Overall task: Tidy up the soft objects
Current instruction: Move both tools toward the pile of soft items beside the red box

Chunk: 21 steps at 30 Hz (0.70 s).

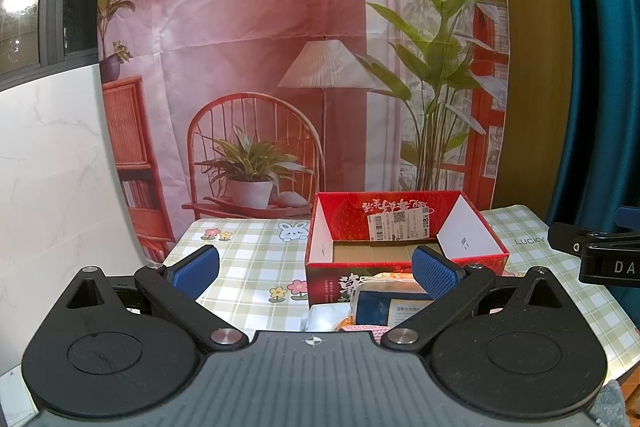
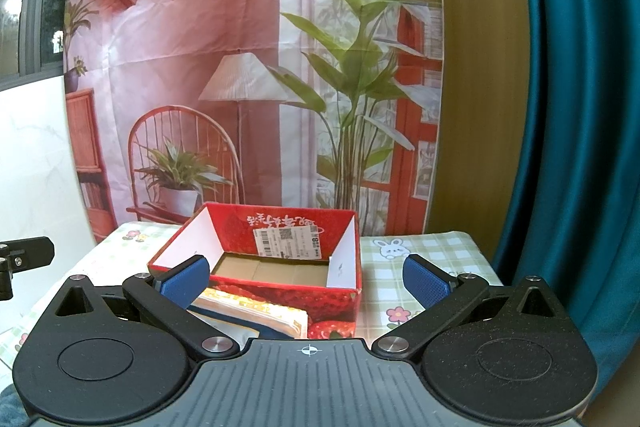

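Note:
A red strawberry-print cardboard box point(image 1: 404, 215) stands open on the checked tablecloth; its brown floor shows bare. It also shows in the right wrist view point(image 2: 280, 227). In front of the box lie soft packets: a blue-and-white pouch point(image 1: 390, 307), something white point(image 1: 324, 319), and a pink knitted piece point(image 1: 366, 329). The pouch with a yellow edge shows in the right wrist view point(image 2: 256, 315). My left gripper point(image 1: 316, 271) is open and empty, above and behind the pile. My right gripper point(image 2: 306, 283) is open and empty, just behind the pouch.
A checked tablecloth point(image 1: 248, 251) with flowers and bunnies covers the table. A printed backdrop point(image 1: 280, 67) hangs behind it, a teal curtain point(image 2: 580, 107) to the right, a white marble wall point(image 1: 52, 167) to the left. The right gripper's body point(image 1: 600, 255) shows at the left view's right edge.

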Each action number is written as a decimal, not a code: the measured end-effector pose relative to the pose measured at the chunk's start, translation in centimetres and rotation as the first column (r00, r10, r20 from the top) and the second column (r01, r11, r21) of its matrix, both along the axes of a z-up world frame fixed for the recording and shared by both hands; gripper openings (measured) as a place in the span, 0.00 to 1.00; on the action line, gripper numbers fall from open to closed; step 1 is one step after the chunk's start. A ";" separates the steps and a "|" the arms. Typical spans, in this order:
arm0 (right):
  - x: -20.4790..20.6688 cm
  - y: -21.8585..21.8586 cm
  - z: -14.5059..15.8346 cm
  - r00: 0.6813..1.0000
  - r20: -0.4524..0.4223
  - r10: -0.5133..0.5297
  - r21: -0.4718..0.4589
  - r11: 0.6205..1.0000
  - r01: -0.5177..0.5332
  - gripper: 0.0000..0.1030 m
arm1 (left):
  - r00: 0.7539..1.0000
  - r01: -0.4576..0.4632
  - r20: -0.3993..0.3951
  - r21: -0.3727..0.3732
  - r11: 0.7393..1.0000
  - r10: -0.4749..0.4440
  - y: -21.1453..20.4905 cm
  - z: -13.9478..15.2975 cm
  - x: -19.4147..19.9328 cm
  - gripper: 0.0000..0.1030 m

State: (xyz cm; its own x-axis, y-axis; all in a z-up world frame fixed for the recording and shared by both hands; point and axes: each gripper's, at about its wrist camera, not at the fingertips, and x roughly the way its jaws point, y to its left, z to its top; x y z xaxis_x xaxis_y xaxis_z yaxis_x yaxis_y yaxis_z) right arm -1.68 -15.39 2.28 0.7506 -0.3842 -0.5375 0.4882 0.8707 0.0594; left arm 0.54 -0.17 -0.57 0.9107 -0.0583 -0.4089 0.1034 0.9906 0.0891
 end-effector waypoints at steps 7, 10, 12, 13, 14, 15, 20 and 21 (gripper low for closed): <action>0.0 0.1 0.0 1.000 -0.001 0.001 -0.002 1.000 -0.001 1.00 | 1.000 0.000 0.001 0.000 1.000 0.000 0.0 0.0 0.0 1.00; 0.0 0.1 0.0 1.000 -0.001 0.000 -0.003 1.000 0.000 1.00 | 1.000 -0.001 0.001 -0.002 1.000 0.001 0.0 -0.1 -0.1 1.00; 0.0 0.0 0.0 1.000 -0.001 0.001 -0.003 1.000 -0.001 1.00 | 1.000 0.000 0.001 -0.001 1.000 0.000 0.0 -0.1 -0.1 1.00; 0.0 0.1 -0.1 1.000 -0.002 0.000 -0.004 1.000 0.000 1.00 | 1.000 0.001 0.001 -0.001 1.000 -0.001 0.0 -0.1 -0.1 1.00; 0.0 0.1 -0.1 1.000 -0.002 0.000 -0.003 1.000 0.000 1.00 | 1.000 0.002 -0.001 0.000 1.000 -0.002 0.0 -0.1 0.0 1.00; -0.1 -0.1 -0.1 1.000 -0.002 0.000 -0.003 1.000 0.000 1.00 | 1.000 0.003 -0.003 0.000 1.000 -0.003 0.0 -0.2 0.0 1.00; -0.1 -0.1 -0.1 1.000 0.002 -0.001 -0.008 1.000 0.001 1.00 | 1.000 0.020 -0.012 -0.028 0.999 -0.020 0.2 -0.2 0.1 1.00; -0.1 -0.2 -0.1 1.000 0.004 -0.001 -0.008 1.000 0.001 1.00 | 1.000 0.021 -0.014 -0.035 0.999 -0.022 0.3 -0.3 0.1 1.00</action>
